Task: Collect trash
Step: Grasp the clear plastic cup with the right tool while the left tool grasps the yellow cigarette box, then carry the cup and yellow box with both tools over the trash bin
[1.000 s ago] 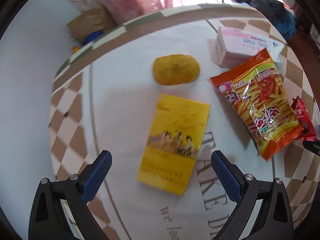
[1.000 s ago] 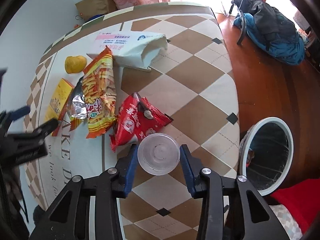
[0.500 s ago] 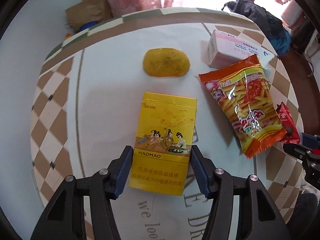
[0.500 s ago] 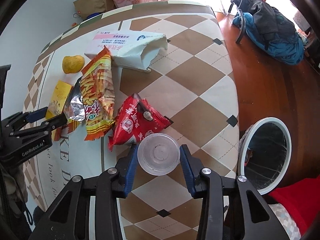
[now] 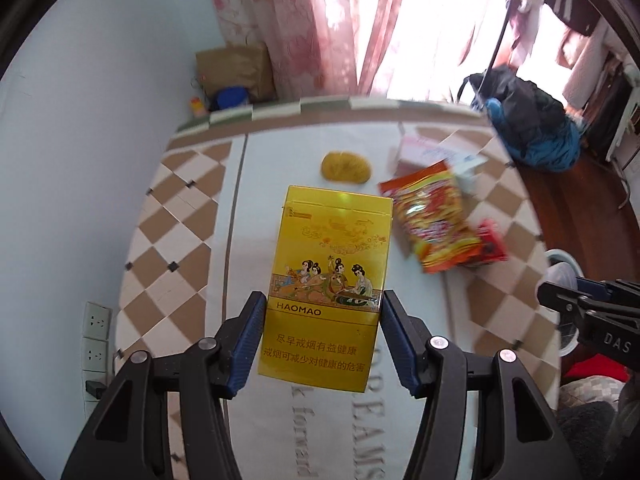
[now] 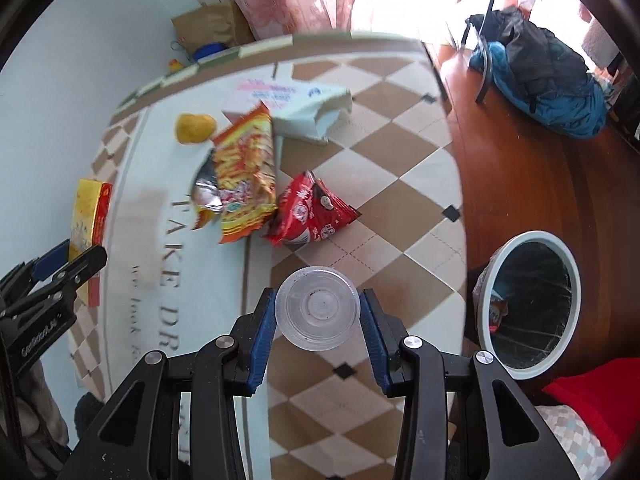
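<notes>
Our left gripper (image 5: 322,340) clamps the yellow cigarette pack (image 5: 328,292) by its lower end only, above the table (image 6: 400,208) and well apart from the bin (image 6: 532,304). Our right gripper (image 6: 318,316) pinches a clear plastic cup (image 6: 318,307) nearer the bin. We judge the pack could pivot and slip, or the cup buckle.

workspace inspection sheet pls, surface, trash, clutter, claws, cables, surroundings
surface: table under a brown and cream diamond cloth with printed lettering.
job's things: yellow cigarette pack and clear plastic cup held off the table; orange snack bag, red wrapper and opened white carton lie on it; white-rimmed bin on the floor at the table's right.
clutter: yellow fruit on the cloth.
grippers: left claw shut on the pack; right claw shut on the cup.
cables: nothing seen.
surroundings: pink curtain, wall sockets, dark bag on the wooden floor.
</notes>
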Tool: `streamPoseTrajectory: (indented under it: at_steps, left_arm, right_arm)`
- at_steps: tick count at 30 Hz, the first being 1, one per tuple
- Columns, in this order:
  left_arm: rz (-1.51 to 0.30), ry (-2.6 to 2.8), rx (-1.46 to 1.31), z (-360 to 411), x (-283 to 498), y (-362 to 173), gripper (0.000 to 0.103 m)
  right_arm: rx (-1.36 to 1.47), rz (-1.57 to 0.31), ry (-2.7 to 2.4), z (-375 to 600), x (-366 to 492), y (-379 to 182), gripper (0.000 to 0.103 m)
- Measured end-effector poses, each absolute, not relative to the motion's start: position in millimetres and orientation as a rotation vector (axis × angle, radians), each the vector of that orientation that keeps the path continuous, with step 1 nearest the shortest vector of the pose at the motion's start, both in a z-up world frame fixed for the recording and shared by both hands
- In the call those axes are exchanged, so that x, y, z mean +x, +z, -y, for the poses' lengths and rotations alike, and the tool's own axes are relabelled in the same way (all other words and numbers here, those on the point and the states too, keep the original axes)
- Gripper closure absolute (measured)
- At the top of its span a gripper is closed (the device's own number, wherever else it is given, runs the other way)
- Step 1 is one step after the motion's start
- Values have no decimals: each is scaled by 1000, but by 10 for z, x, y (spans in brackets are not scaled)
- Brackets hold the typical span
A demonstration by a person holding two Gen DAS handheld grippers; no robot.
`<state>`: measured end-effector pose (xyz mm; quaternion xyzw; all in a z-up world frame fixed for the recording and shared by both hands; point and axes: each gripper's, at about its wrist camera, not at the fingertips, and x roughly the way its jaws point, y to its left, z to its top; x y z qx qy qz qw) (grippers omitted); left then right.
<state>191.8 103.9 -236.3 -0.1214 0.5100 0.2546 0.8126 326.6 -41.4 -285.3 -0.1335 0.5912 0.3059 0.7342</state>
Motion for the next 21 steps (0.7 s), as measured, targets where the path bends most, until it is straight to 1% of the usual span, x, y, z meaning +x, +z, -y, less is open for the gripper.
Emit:
streamPoseTrajectory:
  at_steps: [5,7,14,18,21]
  left_arm:
    - [-1009,503,-235,-634,1922,-1934,48]
    - [-985,474,-221,-500,2023,-1847,48]
    - [-907,321,-177,340,2419,-1450,48]
    - [-903,226,-156,815,2724,-1439,48]
    - [-921,161,-150,1169,3004,-1557,48]
  right_arm:
    - [-211,-1221,705,786,3163,-2402,59]
    - [-174,-1190,707,1003,3147,-2210,59]
    - [-74,-1109,645,1902,3259,-1716,59]
    - [-20,-1090,575,2518,3424,-1573,59]
    - [9,-1087,506,2994,3597,-1563,59]
